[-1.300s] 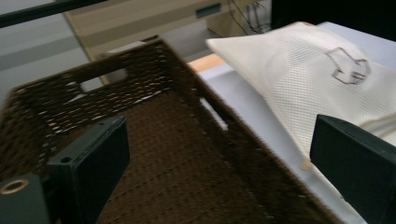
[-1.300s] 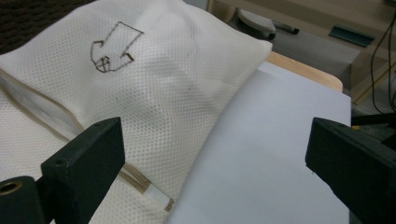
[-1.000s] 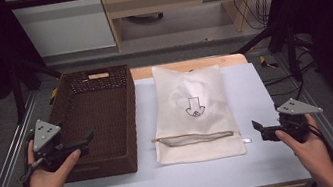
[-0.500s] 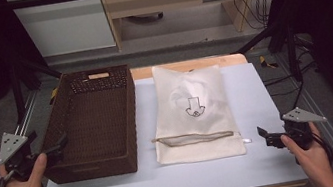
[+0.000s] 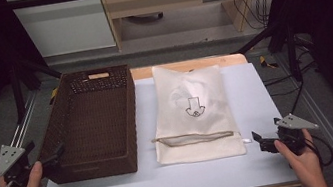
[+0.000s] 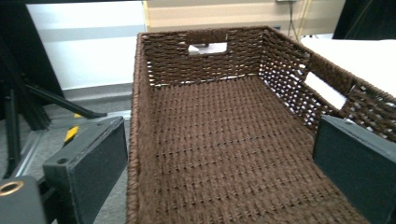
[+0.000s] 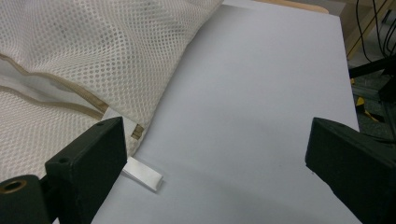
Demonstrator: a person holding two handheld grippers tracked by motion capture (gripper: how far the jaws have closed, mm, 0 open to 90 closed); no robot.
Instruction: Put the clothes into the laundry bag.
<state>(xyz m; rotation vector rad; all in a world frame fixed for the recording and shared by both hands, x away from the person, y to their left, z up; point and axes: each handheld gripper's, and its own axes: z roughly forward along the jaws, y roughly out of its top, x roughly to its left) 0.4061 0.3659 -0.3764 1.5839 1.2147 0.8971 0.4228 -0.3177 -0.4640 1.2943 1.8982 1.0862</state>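
Two wide-open, empty grippers, left (image 5: 45,153), right (image 5: 258,140), pale table (image 5: 255,89), basket (image 5: 93,120), mesh bag (image 5: 191,104), grey floor.

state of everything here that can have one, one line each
woven basket: empty, upright on the table
mesh laundry bag: lying flat beside the basket, apart from it; whether its zipper is shut I cannot tell
white tab: flat on the table at the bag's near corner
left gripper: open, holding nothing, at the basket's near left corner
right gripper: open, holding nothing, just right of the bag's near corner
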